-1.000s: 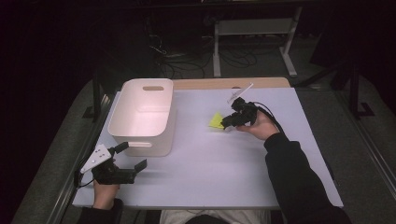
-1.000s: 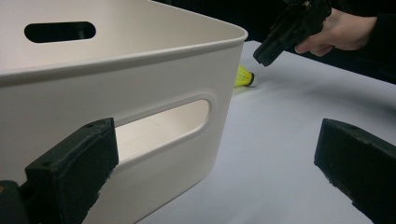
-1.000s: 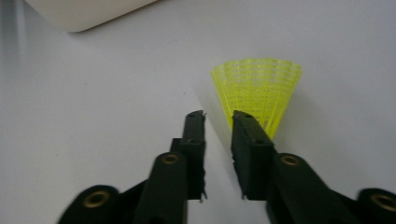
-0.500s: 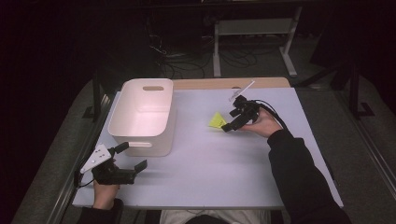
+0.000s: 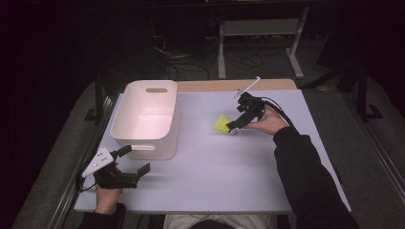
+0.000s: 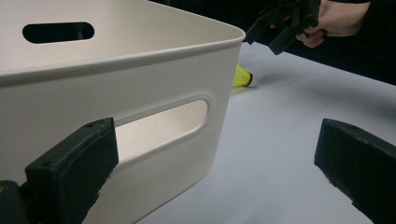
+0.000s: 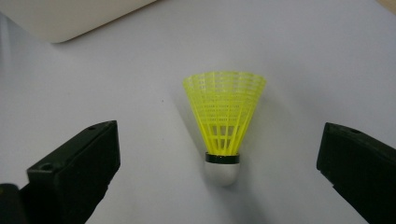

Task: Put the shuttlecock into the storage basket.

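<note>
A yellow shuttlecock [image 5: 221, 123] [image 7: 223, 123] [image 6: 243, 77] with a white cork lies on the white table [image 5: 229, 167], skirt pointing toward the bin. My right gripper [image 5: 234, 126] [image 7: 219, 163] stands open just right of it, a jaw on either side of the cork, touching nothing. A white plastic bin [image 5: 145, 117] [image 6: 107, 88] with handle slots sits at the left. My left gripper [image 5: 134, 162] [image 6: 215, 158] is open near the table's front left, just before the bin's near wall, holding nothing.
Beyond the table's far edge stand a metal frame [image 5: 260, 33] and loose cables on the dark floor. Bare table surface spreads between the bin and the right forearm [image 5: 301, 167].
My right gripper has slid slightly farther away and right, then settled next to the shuttlecock. The left gripper has stayed put.
</note>
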A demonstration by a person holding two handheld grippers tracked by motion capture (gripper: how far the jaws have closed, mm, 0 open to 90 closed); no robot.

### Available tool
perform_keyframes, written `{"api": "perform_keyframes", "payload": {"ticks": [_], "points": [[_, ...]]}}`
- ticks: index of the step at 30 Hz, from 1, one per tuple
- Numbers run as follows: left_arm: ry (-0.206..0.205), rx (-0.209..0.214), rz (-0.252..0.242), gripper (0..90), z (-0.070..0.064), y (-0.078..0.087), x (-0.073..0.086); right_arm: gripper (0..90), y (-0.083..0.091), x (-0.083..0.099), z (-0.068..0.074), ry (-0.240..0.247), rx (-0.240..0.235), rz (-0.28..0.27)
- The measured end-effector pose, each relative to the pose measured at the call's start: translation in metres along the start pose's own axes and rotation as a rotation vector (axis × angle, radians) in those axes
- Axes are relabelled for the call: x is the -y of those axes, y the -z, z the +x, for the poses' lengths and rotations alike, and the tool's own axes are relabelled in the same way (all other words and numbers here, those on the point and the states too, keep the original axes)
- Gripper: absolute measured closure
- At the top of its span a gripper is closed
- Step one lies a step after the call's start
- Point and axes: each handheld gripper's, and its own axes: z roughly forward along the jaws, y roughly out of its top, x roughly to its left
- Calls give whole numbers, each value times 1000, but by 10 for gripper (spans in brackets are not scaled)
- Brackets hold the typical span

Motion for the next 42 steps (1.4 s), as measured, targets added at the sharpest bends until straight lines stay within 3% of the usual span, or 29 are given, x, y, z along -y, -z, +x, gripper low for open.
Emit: {"api": "perform_keyframes", "payload": {"ticks": [12,24,35,42], "points": [[0,0,1,0,0,0,0,0,-15,5,-9,-4,14,26],[0,1,1,0,0,0,0,0,-33,12,-19,-30,19,90],[-6,-4,2,0,0,1,1,142,-45,17,-17,-7,-24,153],[-7,-4,2,0,-1,1,1,344,-49,17,-13,21,-42,177]]}}
